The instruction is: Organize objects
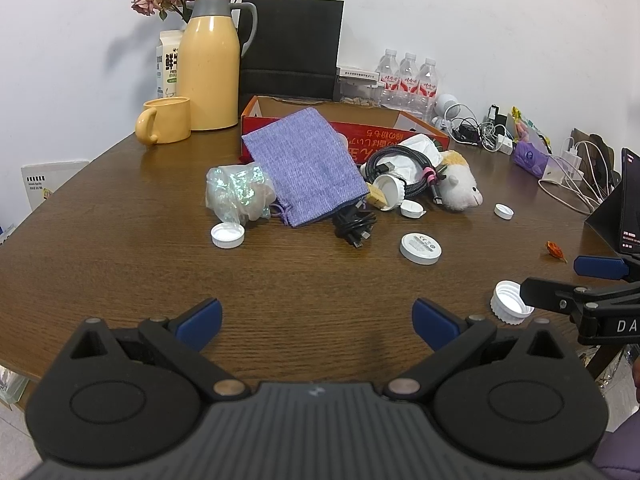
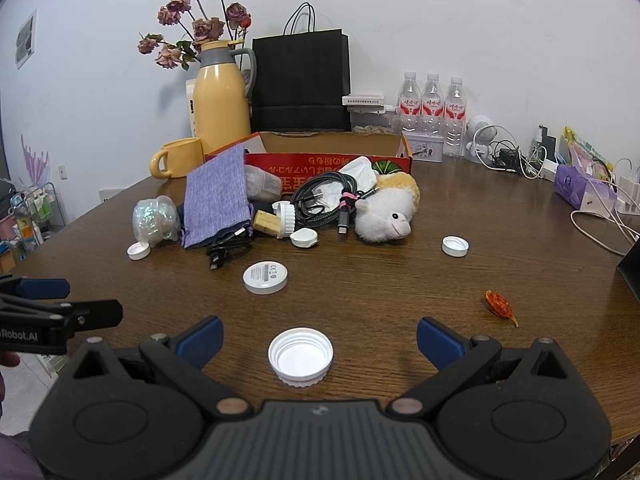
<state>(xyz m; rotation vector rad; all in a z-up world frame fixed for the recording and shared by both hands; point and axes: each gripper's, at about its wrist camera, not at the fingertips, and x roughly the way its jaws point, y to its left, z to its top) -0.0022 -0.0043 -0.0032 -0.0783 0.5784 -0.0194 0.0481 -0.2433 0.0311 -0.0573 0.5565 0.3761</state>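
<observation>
the white ribbed plastic bottle cap (image 2: 300, 356) lies open side up on the brown wood-grain table (image 2: 400, 292), low in the centre of the right wrist view, in the gap between the blue-padded fingers of the right gripper (image 2: 319, 340). those fingers are spread wide, one on each side of the cap and apart from it, holding nothing. in the left wrist view the same cap sits at the right edge, partly behind one black finger of the right gripper.

the left gripper (image 1: 317, 322) fills the bottom of its own view, its blue pads also spread wide over bare table, gripping nothing.

further up the frame, a flat round white puck with grey printed text (image 2: 265, 277) lies alone left of centre. a smaller white cap (image 2: 455, 246) sits to the right, and another small white cap (image 2: 138, 251) to the left beside a crumpled iridescent plastic bag (image 2: 155, 220). an orange-red dried petal scrap (image 2: 499, 304) lies at lower right.

behind these, a heap: a purple woven fabric pouch (image 2: 216, 204), a loose black cable (image 2: 226, 250) at its lower edge, a coiled braided black cable (image 2: 324, 200), and a white and yellow plush sheep (image 2: 386, 214). the pouch leans against a red cardboard tray box (image 2: 340, 162).

at the back stand a yellow thermos jug (image 2: 222, 100), a yellow mug (image 2: 178, 159), a black paper bag (image 2: 300, 80) and three clear water bottles (image 2: 432, 106).
</observation>
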